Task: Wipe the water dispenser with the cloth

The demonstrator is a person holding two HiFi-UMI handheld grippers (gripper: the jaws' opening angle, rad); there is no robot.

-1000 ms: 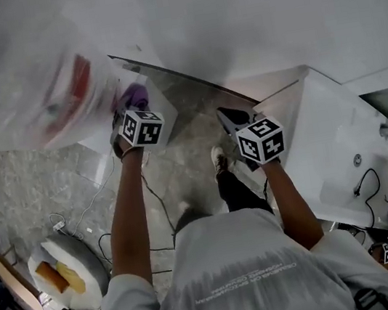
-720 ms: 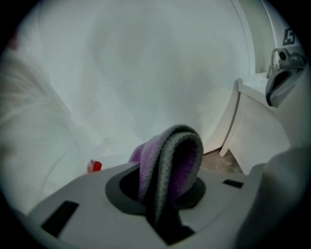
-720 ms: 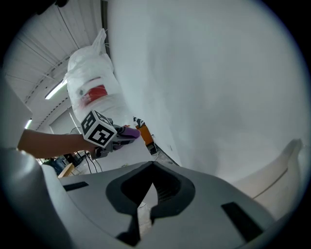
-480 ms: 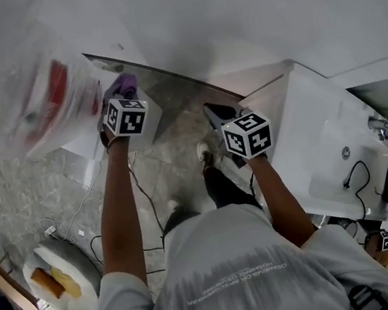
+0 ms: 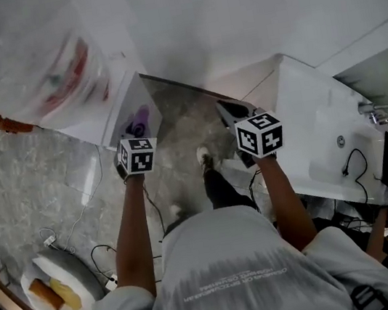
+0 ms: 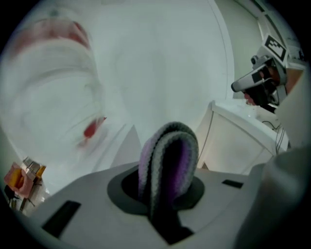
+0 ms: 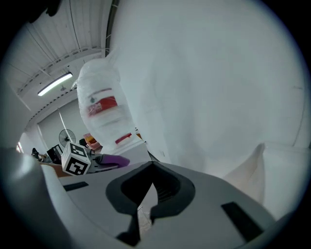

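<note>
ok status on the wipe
Left claw shut on cloth. Right claw shut, empty. Cloth up by dispenser, contact unclear. Nothing in the way.

right gripper (image 7: 147, 196), jaws nearly together and empty; beyond, left gripper (image 7: 99, 163) with purple cloth (image 7: 116, 159) below the wrapped bottle (image 7: 102, 109)

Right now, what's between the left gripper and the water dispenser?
The cloth, clamped in the left gripper; the head view shows it over the water dispenser.

Cloth (image 6: 167, 165) purple w/ grey stripes, water dispenser (image 5: 121, 104) white, bottle label (image 5: 62, 69) red, floor (image 5: 21, 179) grey marbled, shirt (image 5: 226, 256) grey.
</note>
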